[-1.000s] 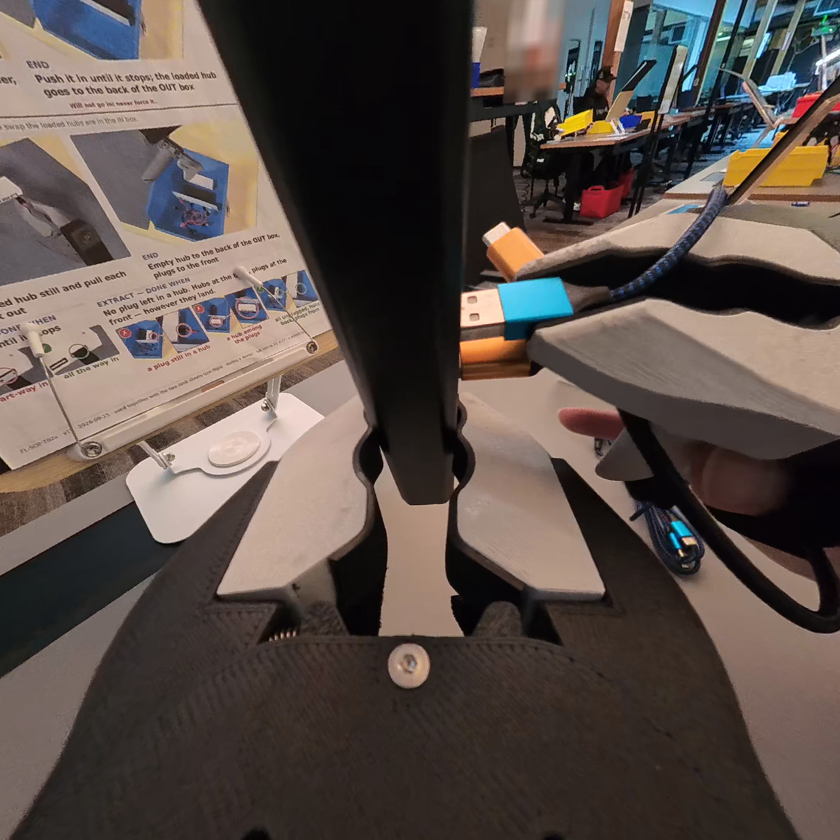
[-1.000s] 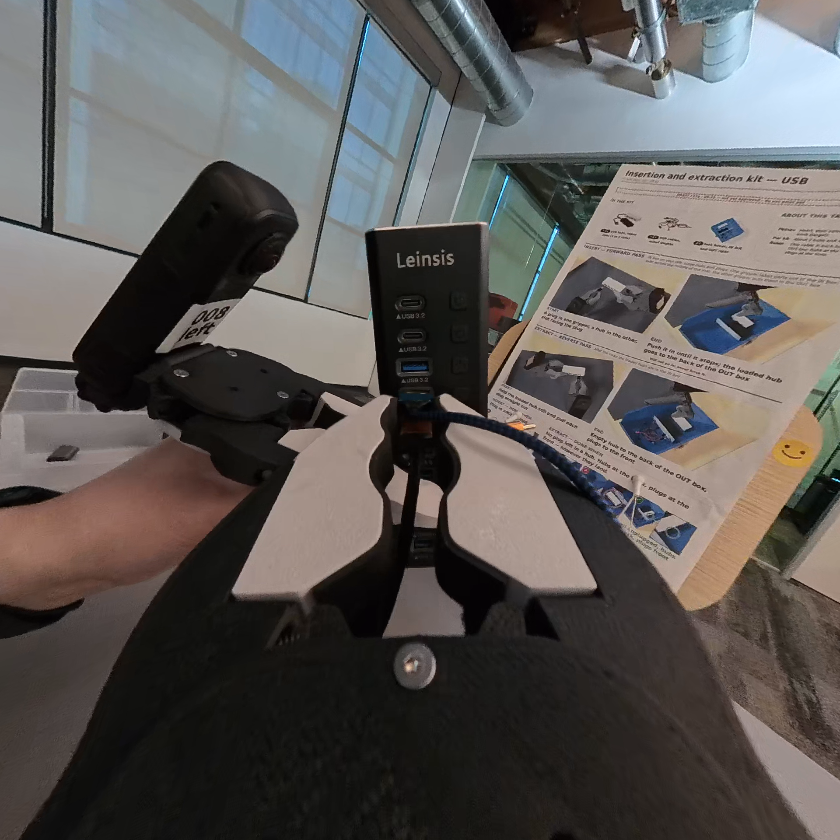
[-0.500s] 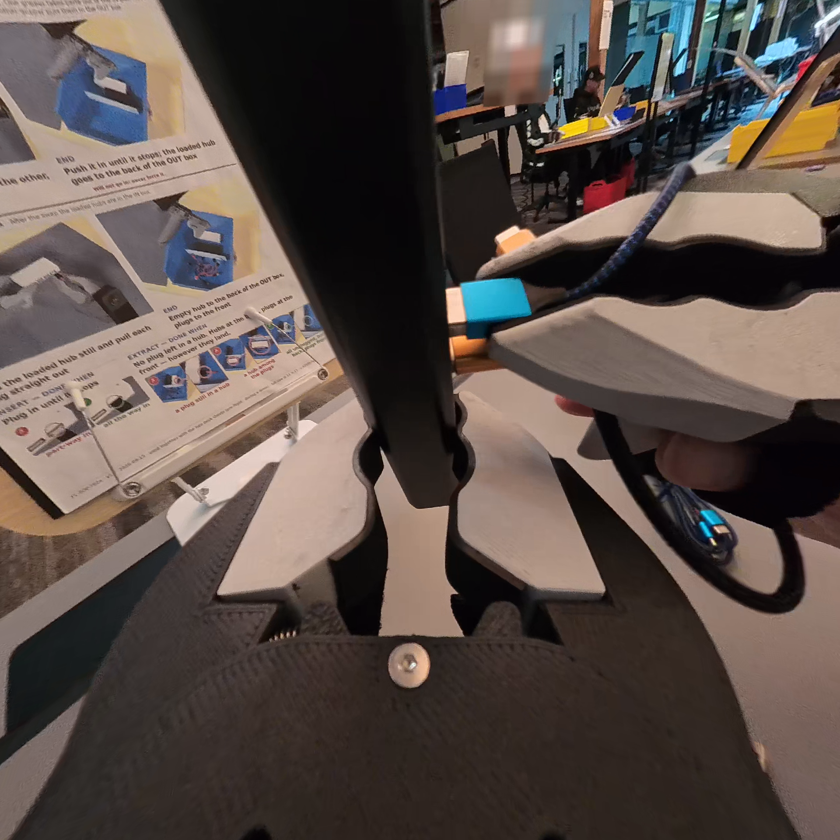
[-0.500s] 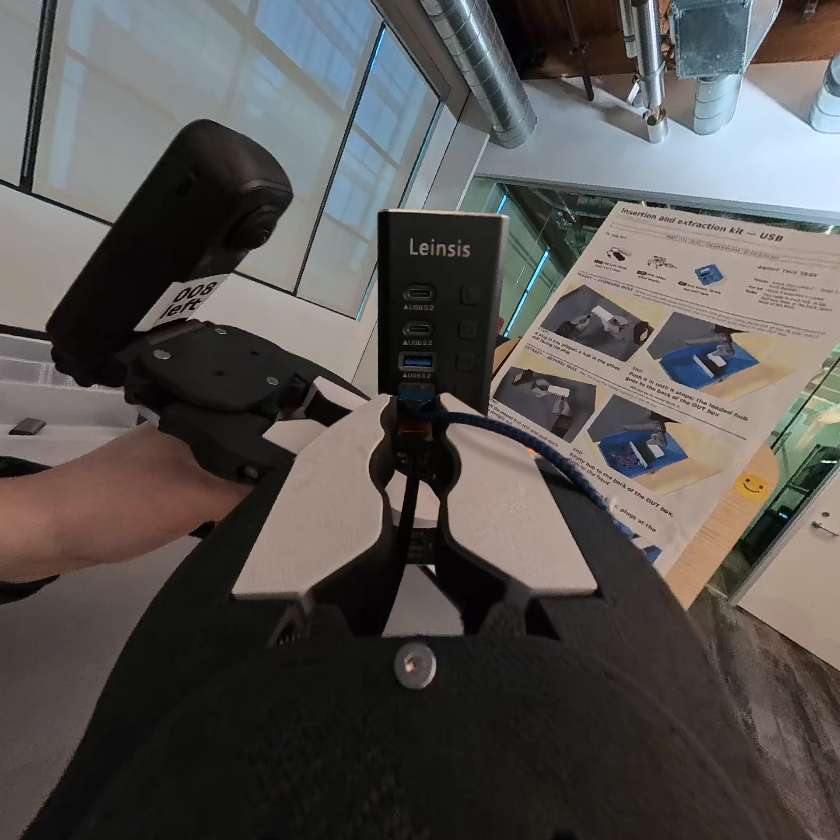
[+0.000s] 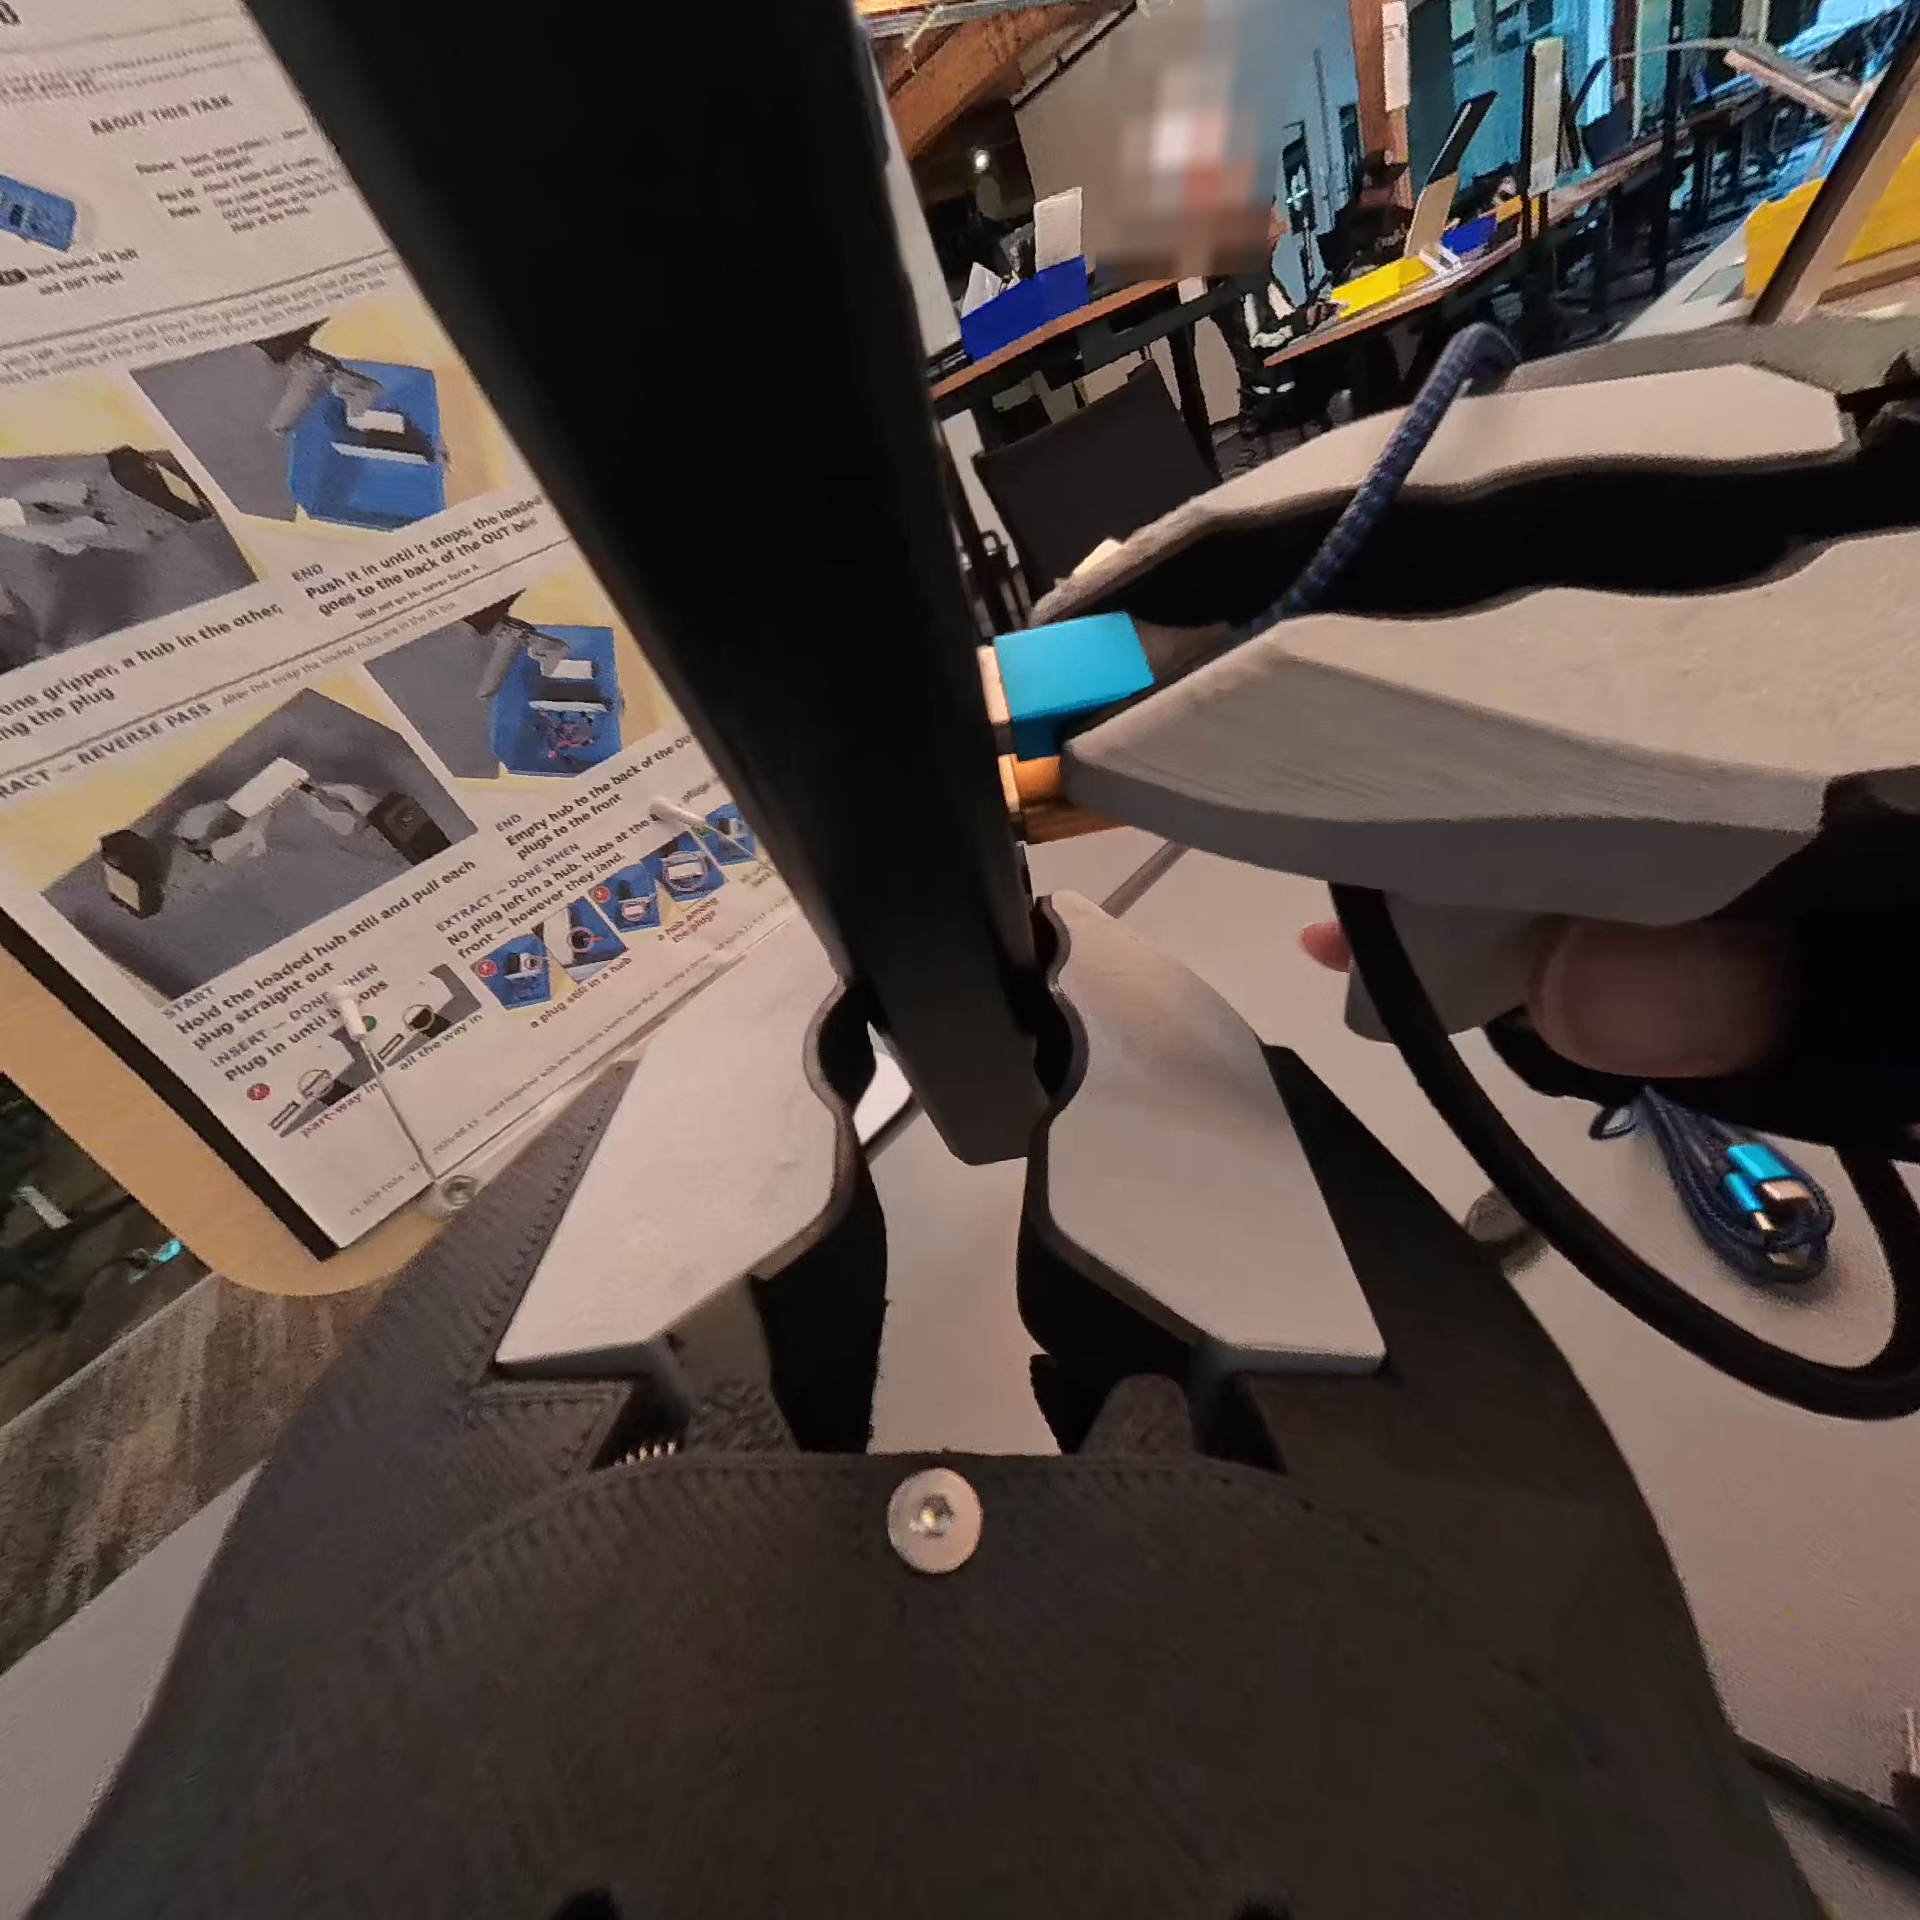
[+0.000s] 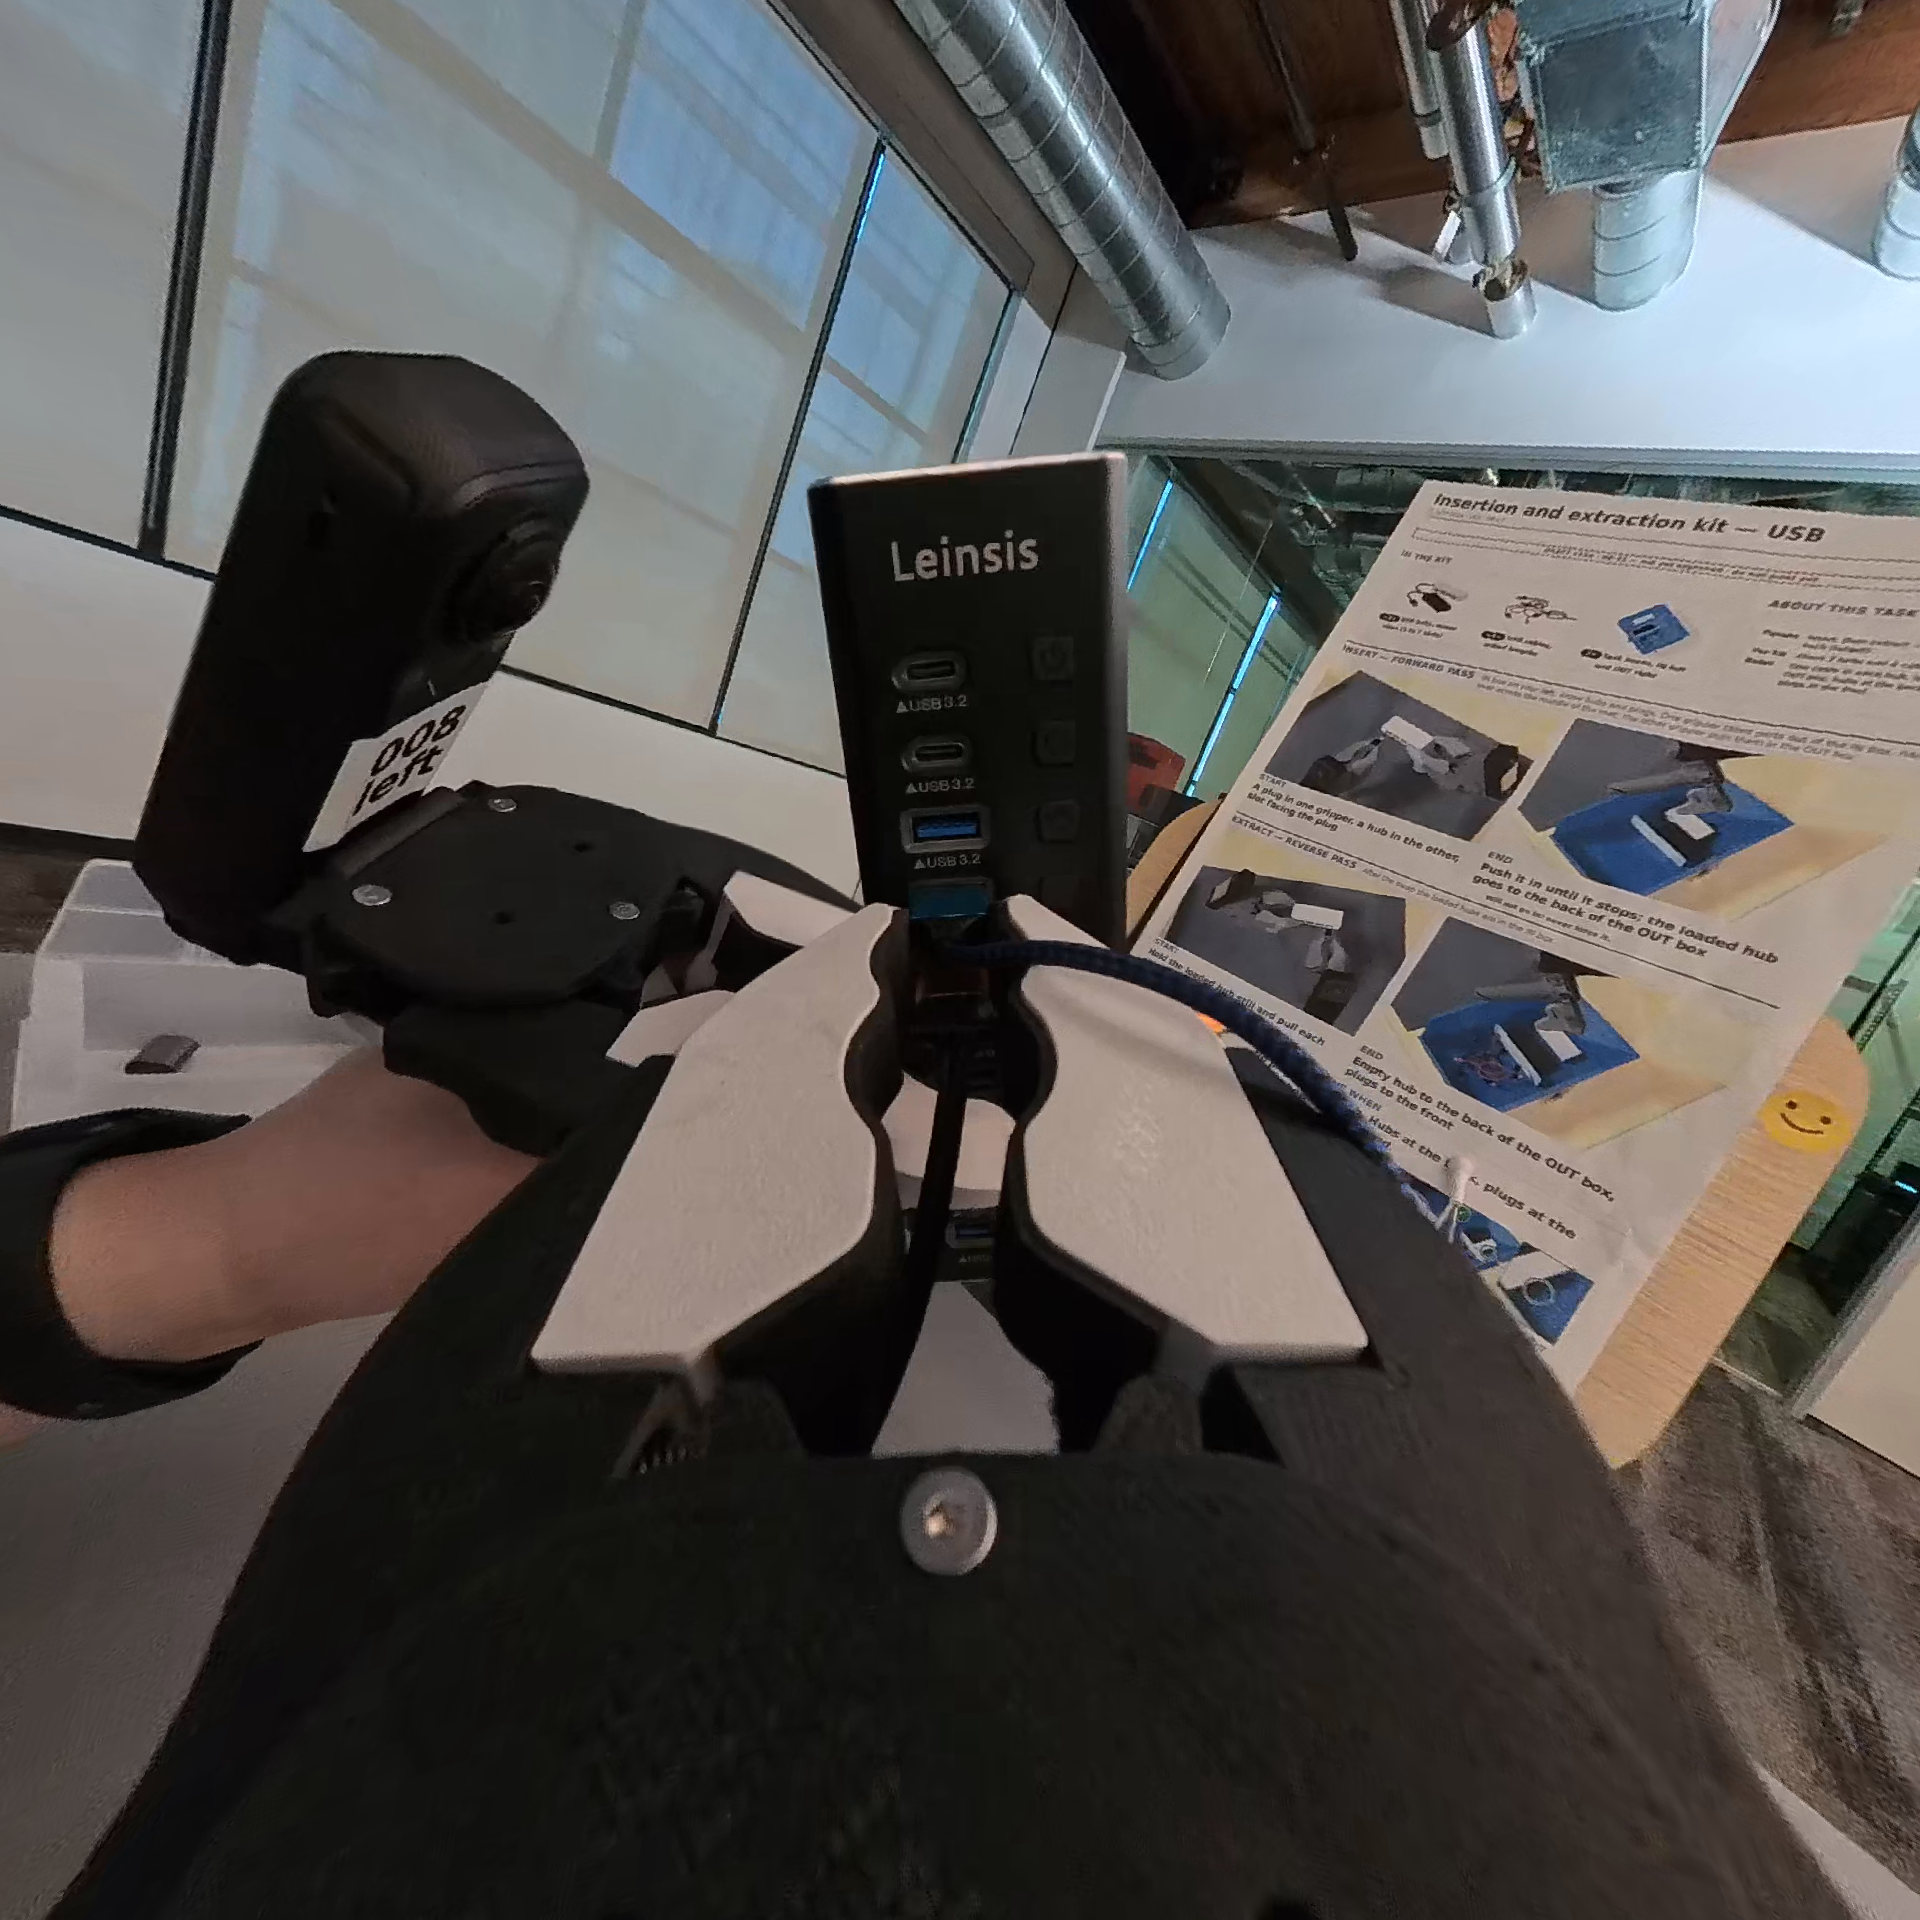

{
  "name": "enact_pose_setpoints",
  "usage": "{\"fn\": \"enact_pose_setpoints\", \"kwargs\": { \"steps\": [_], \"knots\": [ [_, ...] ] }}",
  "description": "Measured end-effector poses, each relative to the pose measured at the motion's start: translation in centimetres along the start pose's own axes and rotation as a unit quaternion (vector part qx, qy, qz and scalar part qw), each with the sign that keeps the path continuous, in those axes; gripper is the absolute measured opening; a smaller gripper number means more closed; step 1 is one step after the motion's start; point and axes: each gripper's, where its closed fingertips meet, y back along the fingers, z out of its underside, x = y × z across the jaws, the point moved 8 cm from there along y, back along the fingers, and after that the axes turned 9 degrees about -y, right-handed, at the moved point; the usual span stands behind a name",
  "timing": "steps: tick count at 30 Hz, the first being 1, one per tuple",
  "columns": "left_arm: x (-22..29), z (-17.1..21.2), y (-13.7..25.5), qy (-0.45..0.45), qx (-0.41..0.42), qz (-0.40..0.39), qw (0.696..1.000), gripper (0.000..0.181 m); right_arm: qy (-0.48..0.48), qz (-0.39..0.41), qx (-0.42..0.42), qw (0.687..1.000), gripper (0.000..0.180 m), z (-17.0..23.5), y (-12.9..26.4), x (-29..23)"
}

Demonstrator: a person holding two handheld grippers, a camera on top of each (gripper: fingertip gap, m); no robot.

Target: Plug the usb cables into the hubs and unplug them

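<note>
On the pale grey worktop [image 5: 1299, 1039] lies a coiled blue braided cable [image 5: 1745, 1216]; left gripper [image 5: 940, 1029] fingers clamp the upright black rectangular hub [image 6: 977, 686]; right gripper [image 6: 951, 997] fingers pinch the blue-shelled USB plug [image 5: 1075, 675], seated in the hub's face.

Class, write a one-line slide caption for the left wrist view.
Left tongs grip a black hub while right tongs press a blue plug against its face.

An open-plan lab workspace: desk rows [image 5: 1475, 270] with yellow bins [image 5: 1382, 286], exposed ducts [image 6: 1070, 177], big windows [image 6: 499, 343].
</note>
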Motion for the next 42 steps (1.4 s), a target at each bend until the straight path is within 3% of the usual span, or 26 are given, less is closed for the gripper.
{"fn": "enact_pose_setpoints", "kwargs": {
  "steps": [6, 15, 21, 27, 29, 32, 35, 38, 42],
  "knots": [
    [0.0, -0.6, 0.5, -0.031, 0.006, -0.004, 0.999, 0.027, -0.016, -0.006, 0.02, 1.0, 0.015, -0.3, 0.2, -0.2],
    [-0.3, -0.2, 0.1, 0.025, 0.032, -0.012, 0.999, 0.026, -0.002, -0.013, 0.024, 1.0, 0.015, 0.2, -0.1, -0.6],
    [-0.3, -0.7, 0.6, -0.024, 0.006, -0.028, 0.999, 0.026, -0.03, -0.019, 0.045, 0.998, 0.015, 0.0, 0.1, -0.5],
    [-0.7, 1.5, -0.9, 0.069, -0.024, -0.002, 0.997, 0.026, -0.051, 0.012, 0.002, 0.999, 0.015, 1.4, -0.8, 0.4],
    [-1.3, 3.2, -1.4, 0.112, -0.034, 0.008, 0.993, 0.026, -0.059, 0.025, -0.023, 0.998, 0.023, 2.4, -0.9, 0.8],
    [-2.7, 6.4, -1.7, 0.163, -0.052, 0.008, 0.985, 0.026, -0.097, 0.057, -0.049, 0.992, 0.042, 3.7, -1.2, 1.7],
    [-2.5, 8.4, -2.3, 0.172, -0.067, 0.013, 0.983, 0.026, -0.147, 0.05, -0.072, 0.985, 0.043, 4.8, -1.6, 2.2],
    [-2.0, 9.5, -2.9, 0.178, -0.074, 0.017, 0.981, 0.026, -0.17, 0.094, -0.066, 0.979, 0.043, 6.4, -1.3, 3.2],
    [-2.1, 10.2, -3.0, 0.188, -0.067, 0.027, 0.98, 0.026, -0.312, -0.002, 0.007, 0.95, 0.043, 6.9, -1.2, 4.0]
  ]
}}
